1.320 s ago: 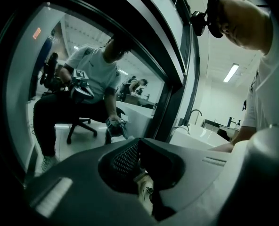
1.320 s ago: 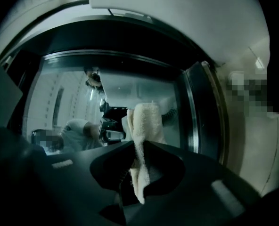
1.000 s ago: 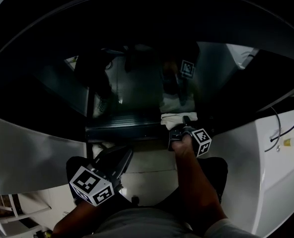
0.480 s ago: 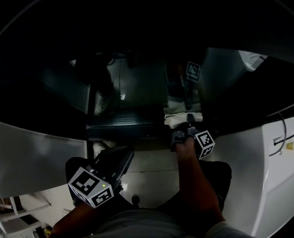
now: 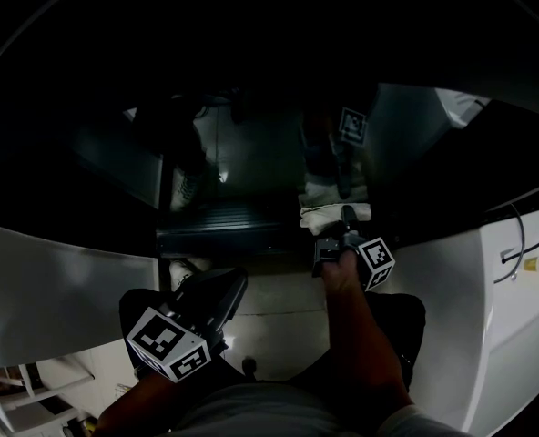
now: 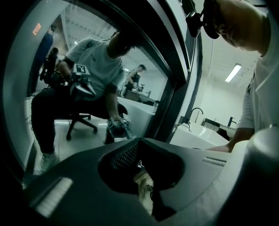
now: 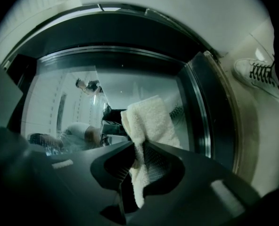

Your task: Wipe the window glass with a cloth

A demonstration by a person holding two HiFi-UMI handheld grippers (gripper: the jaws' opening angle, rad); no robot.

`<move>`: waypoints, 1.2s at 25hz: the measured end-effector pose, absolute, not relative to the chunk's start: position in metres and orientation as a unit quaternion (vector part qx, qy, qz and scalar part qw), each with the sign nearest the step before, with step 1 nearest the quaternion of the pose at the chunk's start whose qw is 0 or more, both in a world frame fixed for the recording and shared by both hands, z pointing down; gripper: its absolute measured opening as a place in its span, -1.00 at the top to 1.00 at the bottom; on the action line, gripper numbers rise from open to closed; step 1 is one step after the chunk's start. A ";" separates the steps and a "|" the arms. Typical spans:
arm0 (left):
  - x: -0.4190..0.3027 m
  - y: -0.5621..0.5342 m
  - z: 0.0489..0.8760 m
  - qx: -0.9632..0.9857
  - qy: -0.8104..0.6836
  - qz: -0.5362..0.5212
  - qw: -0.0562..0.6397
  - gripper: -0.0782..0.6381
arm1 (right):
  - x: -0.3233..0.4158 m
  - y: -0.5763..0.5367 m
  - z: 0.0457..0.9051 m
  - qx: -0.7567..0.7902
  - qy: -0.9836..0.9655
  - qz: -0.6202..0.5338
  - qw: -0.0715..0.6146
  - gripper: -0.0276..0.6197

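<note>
A white terry cloth (image 7: 149,121) is clamped in my right gripper (image 7: 138,147) and lies against the window glass (image 7: 83,102) near its lower edge. From the head view the cloth (image 5: 335,215) sits just above the dark sill (image 5: 219,235), with the right gripper (image 5: 340,230) right behind it. The glass (image 5: 251,162) mirrors the gripper's marker cube. My left gripper (image 5: 228,285) hangs low at the left, away from the glass, its jaws together with nothing between them. In the left gripper view the left gripper (image 6: 140,142) faces the glass (image 6: 83,79), which reflects a seated person.
A dark window frame (image 7: 201,107) borders the glass on the right. A white unit (image 5: 506,308) with a cable (image 5: 515,235) stands at the right, a grey panel (image 5: 51,280) at the left. A white shoe (image 7: 259,74) shows at the right gripper view's edge.
The right gripper has slid a little to the right along the bottom of the glass with the cloth. The left gripper has hardly moved. The head view has grown darker.
</note>
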State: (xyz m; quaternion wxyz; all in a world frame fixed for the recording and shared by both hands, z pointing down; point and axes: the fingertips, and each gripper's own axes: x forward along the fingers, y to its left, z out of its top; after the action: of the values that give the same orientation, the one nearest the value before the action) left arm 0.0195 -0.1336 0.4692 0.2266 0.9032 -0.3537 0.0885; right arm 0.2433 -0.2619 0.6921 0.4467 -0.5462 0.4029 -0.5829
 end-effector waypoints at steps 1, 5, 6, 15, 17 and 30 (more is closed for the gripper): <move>0.020 -0.134 0.469 0.904 -0.353 0.088 0.225 0.73 | 0.243 -0.262 0.690 -0.544 0.402 -0.583 0.450 0.73; 0.019 -0.135 0.466 0.904 -0.353 0.084 0.226 0.73 | 0.242 -0.262 0.682 -0.537 0.401 -0.585 0.457 0.74; 0.019 -0.135 0.466 0.904 -0.352 0.083 0.226 0.73 | 0.242 -0.262 0.680 -0.536 0.401 -0.585 0.457 0.74; 0.020 -0.130 0.463 0.909 -0.343 0.072 0.227 0.73 | 0.239 -0.264 0.660 -0.528 0.412 -0.584 0.458 0.74; 0.017 -0.129 0.463 0.908 -0.342 0.074 0.229 0.73 | 0.237 -0.263 0.656 -0.526 0.412 -0.585 0.459 0.74; 0.020 -0.119 0.456 0.912 -0.338 0.063 0.224 0.73 | 0.235 -0.264 0.614 -0.533 0.471 -0.557 0.430 0.75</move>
State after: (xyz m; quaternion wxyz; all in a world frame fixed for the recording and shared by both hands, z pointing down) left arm 0.0201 -0.1188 0.4558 0.2244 0.9118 -0.3382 0.0627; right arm 0.2346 -0.2639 0.6140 0.4296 -0.5326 0.4707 -0.5570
